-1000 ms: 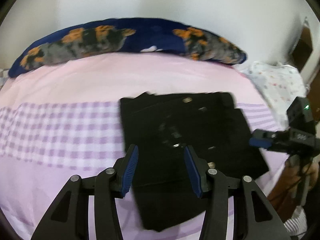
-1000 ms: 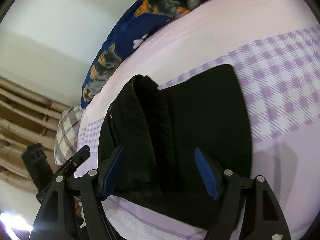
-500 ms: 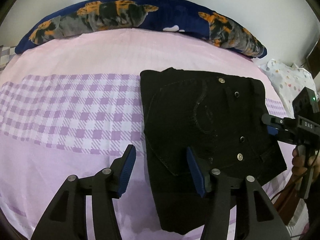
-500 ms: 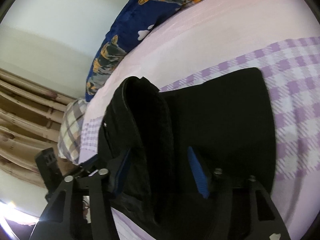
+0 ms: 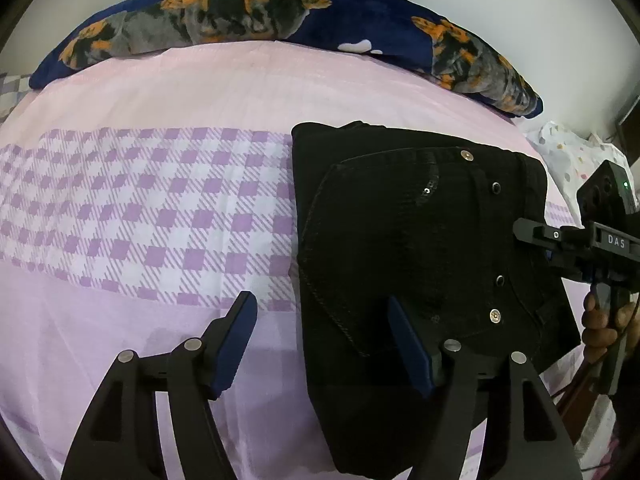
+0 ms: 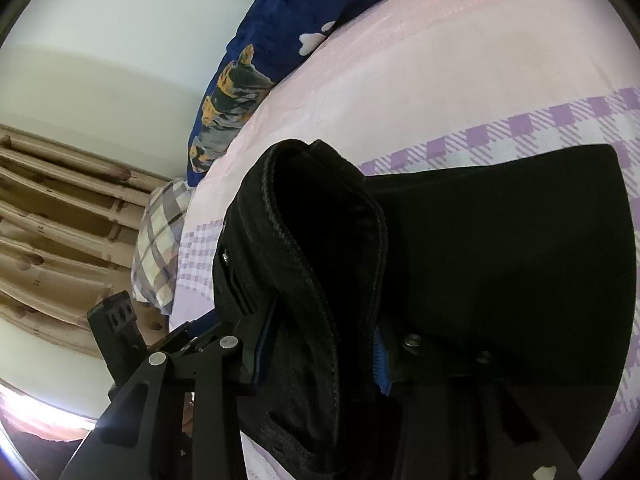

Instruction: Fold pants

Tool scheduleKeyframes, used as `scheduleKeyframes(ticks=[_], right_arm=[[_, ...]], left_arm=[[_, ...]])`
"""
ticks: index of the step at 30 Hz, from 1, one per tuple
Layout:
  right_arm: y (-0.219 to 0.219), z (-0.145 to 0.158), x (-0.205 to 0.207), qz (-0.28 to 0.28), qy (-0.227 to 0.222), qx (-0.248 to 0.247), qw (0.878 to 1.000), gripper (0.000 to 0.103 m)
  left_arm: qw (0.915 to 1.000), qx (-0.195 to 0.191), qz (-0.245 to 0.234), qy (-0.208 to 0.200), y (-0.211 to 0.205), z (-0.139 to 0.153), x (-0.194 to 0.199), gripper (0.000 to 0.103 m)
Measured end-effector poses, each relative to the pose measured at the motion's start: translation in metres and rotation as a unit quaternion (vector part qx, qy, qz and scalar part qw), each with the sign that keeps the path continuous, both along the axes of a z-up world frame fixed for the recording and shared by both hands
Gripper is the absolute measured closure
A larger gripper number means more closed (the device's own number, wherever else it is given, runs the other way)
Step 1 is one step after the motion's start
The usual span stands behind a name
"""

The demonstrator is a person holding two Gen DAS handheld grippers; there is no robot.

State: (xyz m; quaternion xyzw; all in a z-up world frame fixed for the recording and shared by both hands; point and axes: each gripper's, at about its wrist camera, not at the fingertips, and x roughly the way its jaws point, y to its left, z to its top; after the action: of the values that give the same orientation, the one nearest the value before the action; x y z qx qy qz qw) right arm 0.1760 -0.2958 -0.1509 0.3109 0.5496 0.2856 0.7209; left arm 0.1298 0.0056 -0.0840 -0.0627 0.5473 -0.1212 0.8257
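Black pants (image 5: 420,248) lie folded into a rectangle on the right of a pink and purple checked bed (image 5: 160,216). My left gripper (image 5: 320,344) is open and empty, its right finger over the pants' left edge. My right gripper (image 6: 316,352) is closed on the pants' waistband (image 6: 320,232), which bulges up between its blue pads. The right gripper also shows at the pants' right edge in the left wrist view (image 5: 560,240).
A navy pillow with orange and grey print (image 5: 280,28) lies along the head of the bed. A white dotted cloth (image 5: 572,160) sits at the right. A checked pillow (image 6: 160,240) and a curtain (image 6: 48,248) stand on the far side.
My right gripper has moved onto the waistband and closed on it. My left gripper has shifted left, now straddling the pants' left edge.
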Motion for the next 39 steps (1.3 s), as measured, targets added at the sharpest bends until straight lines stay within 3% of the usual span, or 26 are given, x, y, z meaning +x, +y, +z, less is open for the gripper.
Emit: scheduleKeyframes(ticks=[12,16,20,25,35,39], right_arm=[[0.007,0.007,0.000,-0.021,0.015,-0.036,0.999,0.066],[0.009,0.013,-0.006,-0.036,0.015,-0.031,0.999,0.078],[0.010,0.029,-0.013,-0.046,0.009,-0.025,0.999,0.087],[0.017,0.053,-0.021,-0.054,-0.001,-0.026,0.998,0.089],[0.018,0.108,-0.030,-0.051,-0.037,0.011,0.998,0.091],[0.001,0.111,-0.032,-0.062,-0.043,0.004,0.997,0.091]], left_arm=[[0.9999,0.011,0.001,-0.005,-0.001,0.002,0.001,0.032],[0.9999,0.012,0.001,-0.004,-0.002,0.003,0.001,0.032],[0.9999,0.015,0.002,-0.007,-0.003,0.005,0.000,0.032],[0.9998,0.018,0.000,-0.011,-0.006,0.011,-0.005,0.032],[0.9988,-0.021,0.023,-0.037,0.010,0.044,-0.010,0.032],[0.9987,-0.020,0.017,-0.044,0.006,0.053,-0.008,0.032]])
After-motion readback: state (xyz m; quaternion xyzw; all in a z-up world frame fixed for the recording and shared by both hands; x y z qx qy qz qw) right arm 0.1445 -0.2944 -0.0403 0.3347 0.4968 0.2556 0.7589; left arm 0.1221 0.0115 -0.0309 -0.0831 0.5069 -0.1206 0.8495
